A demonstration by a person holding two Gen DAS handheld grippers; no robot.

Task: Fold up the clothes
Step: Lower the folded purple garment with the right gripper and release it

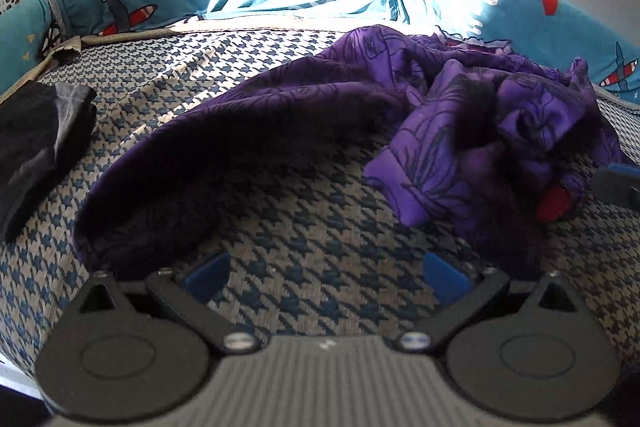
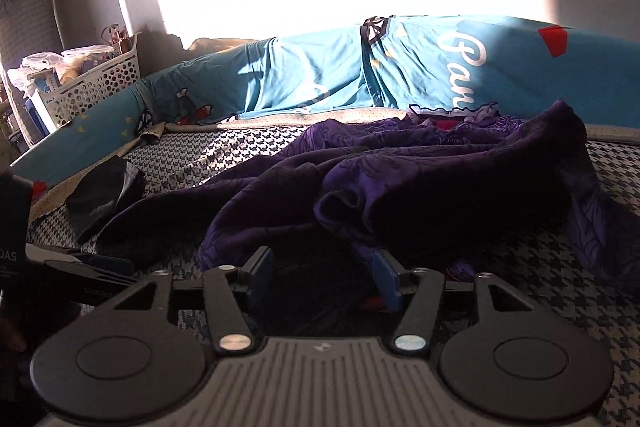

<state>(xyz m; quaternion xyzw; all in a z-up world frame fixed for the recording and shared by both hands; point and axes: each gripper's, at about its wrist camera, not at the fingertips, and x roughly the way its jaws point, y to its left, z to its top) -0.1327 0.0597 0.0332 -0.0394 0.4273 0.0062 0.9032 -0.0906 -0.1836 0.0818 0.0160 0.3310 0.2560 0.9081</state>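
Two views, one crumpled purple garment (image 1: 460, 115). Left wrist: left tongs (image 1: 324, 269) spread wide over the houndstooth bed (image 1: 304, 227), garment just ahead, soft, light, best pinched at its hem. Right wrist: right tongs (image 2: 324, 277) part-spread, empty, at its near edge (image 2: 400, 195); teal bumpers (image 2: 520, 67), sunlit wall.

Bare bed (image 1: 312, 239) lay open ahead of left tongs (image 1: 324, 271), jaws wide. Purple garment (image 1: 360, 99) heaped right and across centre, crowding right tongs (image 2: 324, 277). Black cloth (image 1: 44, 131) blocked left edge. Blue bumper (image 1: 132, 3) walled the far side.
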